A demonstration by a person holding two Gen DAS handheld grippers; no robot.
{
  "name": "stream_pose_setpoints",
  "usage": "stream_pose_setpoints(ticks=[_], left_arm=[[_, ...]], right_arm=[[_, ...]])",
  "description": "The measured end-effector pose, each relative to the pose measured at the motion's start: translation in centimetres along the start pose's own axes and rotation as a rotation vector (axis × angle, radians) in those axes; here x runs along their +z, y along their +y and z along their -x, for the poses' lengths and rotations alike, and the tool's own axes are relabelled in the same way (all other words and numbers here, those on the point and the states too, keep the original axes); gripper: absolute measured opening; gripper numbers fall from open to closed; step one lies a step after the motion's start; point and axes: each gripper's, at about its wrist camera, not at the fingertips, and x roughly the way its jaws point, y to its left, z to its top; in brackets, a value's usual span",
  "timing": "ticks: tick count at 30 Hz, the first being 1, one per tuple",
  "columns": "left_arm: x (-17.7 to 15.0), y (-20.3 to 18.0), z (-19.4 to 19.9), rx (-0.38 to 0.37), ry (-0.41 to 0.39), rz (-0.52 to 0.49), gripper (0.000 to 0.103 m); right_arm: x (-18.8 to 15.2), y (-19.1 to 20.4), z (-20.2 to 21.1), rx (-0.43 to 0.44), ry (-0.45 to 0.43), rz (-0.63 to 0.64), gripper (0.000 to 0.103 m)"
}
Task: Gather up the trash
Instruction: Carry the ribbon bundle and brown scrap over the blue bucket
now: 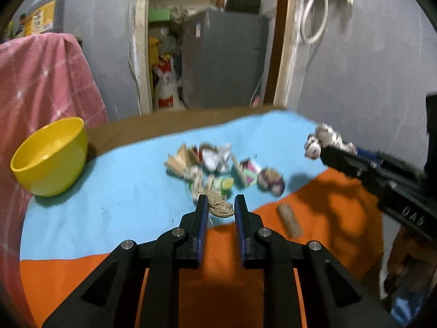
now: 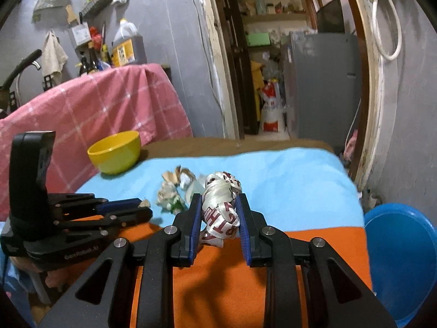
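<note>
My left gripper (image 1: 221, 199) is shut on a brown crumpled scrap (image 1: 221, 208), held just above the light blue cloth (image 1: 109, 191). Beyond it lies a heap of crumpled wrappers and paper (image 1: 213, 164). My right gripper (image 2: 218, 207) is shut on a white crumpled wrapper with red letters (image 2: 221, 205), lifted off the cloth. In the left wrist view that wrapper (image 1: 322, 139) sticks out of the right gripper at the right edge. The right wrist view has the left gripper (image 2: 142, 207) at the left, a tan bit at its tip. A yellow bowl (image 1: 52, 158) stands at the far left.
A short cardboard roll (image 1: 289, 220) lies on the orange cloth (image 1: 218, 259) near the front. A blue tub (image 2: 401, 259) sits beside the table at the right. A pink checked cloth (image 2: 95, 104) hangs behind the bowl (image 2: 116, 151). A doorway opens behind the table.
</note>
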Motion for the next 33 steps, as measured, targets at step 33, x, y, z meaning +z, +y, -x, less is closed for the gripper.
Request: stream_pose_setpoints(ticks=[33], left_arm=[[7.8, -18.7, 0.6, -0.258, -0.275, -0.166, 0.016]], right_arm=[[-1.0, -12.1, 16.0, -0.450, -0.421, -0.197, 0.023]])
